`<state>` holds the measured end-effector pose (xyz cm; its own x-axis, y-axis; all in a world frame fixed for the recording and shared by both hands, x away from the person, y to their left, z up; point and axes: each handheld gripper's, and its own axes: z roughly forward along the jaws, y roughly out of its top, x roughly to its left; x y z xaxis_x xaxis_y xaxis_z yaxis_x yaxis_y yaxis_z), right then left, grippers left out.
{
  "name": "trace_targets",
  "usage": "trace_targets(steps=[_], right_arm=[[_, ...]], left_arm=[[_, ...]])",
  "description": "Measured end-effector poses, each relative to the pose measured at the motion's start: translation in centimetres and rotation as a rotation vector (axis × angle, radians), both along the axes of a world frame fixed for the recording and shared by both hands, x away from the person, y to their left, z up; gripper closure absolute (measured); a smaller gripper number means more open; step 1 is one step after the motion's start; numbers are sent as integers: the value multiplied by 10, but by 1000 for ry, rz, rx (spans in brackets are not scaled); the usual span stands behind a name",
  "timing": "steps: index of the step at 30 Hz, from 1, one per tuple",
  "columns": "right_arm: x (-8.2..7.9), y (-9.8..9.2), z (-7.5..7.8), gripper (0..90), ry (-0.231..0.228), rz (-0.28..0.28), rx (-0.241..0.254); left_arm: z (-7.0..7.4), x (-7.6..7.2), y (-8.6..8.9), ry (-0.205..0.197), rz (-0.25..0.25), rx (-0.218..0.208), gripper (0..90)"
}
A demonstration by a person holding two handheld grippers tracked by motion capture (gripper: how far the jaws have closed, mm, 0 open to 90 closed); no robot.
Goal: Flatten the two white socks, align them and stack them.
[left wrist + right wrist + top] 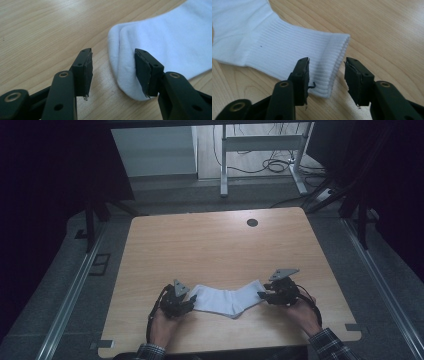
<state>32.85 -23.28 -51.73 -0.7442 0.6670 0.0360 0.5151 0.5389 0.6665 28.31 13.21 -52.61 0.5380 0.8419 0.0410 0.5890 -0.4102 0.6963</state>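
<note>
White sock (227, 300) lying flat on the wooden tabletop (215, 250) near its front edge, left tool (186, 301) parted around the toe end, right tool (264, 296) parted around the ribbed cuff, neither gripping.

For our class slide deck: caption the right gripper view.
Open right gripper straddling the ribbed cuff of a white cotton sock on a light wooden table.

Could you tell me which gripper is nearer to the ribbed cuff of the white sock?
Right. The right gripper stands open around the ribbed cuff of the sock; the left gripper stands open at the toe end, on the opposite side.
</note>
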Motion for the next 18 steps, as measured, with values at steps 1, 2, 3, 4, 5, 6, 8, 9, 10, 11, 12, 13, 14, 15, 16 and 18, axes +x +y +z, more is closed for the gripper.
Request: trace_targets(steps=[1, 2, 3, 4, 5, 6, 8, 9, 10, 11, 12, 13, 14, 15, 16, 18], right_arm=[[0, 0, 0, 507, -6, 4, 4], [0, 0, 1, 482, -10, 2, 13], [0, 0, 1, 469, -12, 3, 18], [0, 0, 1, 456, -12, 2, 20], [0, 0, 1, 445, -11, 2, 24], [0, 0, 1, 445, -11, 2, 24], [1, 0, 1, 428, -15, 1, 31], [1, -1, 1, 420, -16, 1, 32], [1, -1, 2, 403, -19, -3, 39], [1, -1, 2, 395, -21, -1, 41], [1, -1, 2, 395, -21, -1, 41], [2, -2, 3, 382, -25, -1, 47], [2, -2, 3, 375, -27, -1, 48], [2, -2, 3, 375, -27, -1, 48], [2, -2, 4, 362, -29, -3, 51], [2, -3, 5, 354, -29, -4, 54]], left_arm=[[0, 0, 1, 2, 4, -10, 490], [1, 1, 3, 8, 6, -33, 470], [1, 1, 4, 10, 6, -48, 457], [1, 2, 4, 11, 6, -57, 439], [1, 2, 5, 10, 8, -65, 425], [1, 2, 5, 10, 8, -65, 415], [2, 2, 5, 8, 8, -73, 391], [2, 2, 6, 8, 9, -74, 391], [2, 2, 6, 9, 4, -82, 368], [2, 3, 6, 10, 2, -89, 357], [2, 3, 6, 10, 2, -89, 349], [2, 3, 7, 9, -1, -102, 338], [3, 3, 7, 9, -4, -110, 327], [3, 3, 7, 9, -4, -110, 315], [4, 3, 7, 7, -6, -123, 302], [5, 3, 7, 7, -8, -128, 292]])
